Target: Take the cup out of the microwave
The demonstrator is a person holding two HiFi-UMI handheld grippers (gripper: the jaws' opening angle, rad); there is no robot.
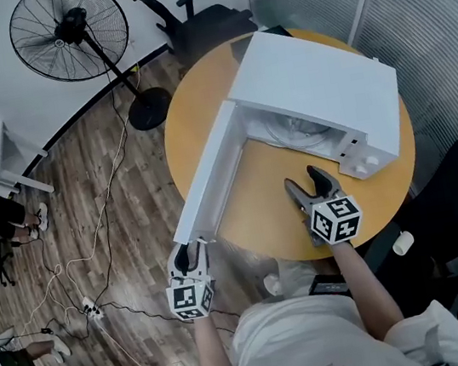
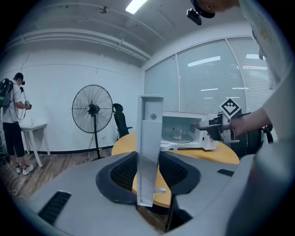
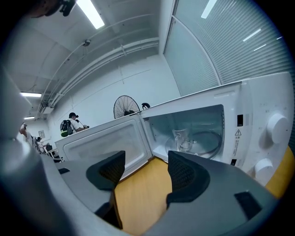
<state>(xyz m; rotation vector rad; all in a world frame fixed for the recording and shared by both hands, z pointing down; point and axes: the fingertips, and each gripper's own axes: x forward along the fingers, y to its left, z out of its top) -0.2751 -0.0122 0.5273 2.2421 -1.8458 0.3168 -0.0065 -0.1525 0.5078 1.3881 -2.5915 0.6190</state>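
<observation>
Right gripper view puts the clear cup straight ahead of the right gripper, a touch right of its centreline, upright on the turntable inside the microwave. This nearer gripper's jaws gape wide and empty, angled slightly downward. The left gripper, farther off, is clamped on the open door.

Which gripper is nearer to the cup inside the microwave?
Right. The right gripper, open, faces the cup from the front; the left gripper clamps the door edge, farther off.
</observation>
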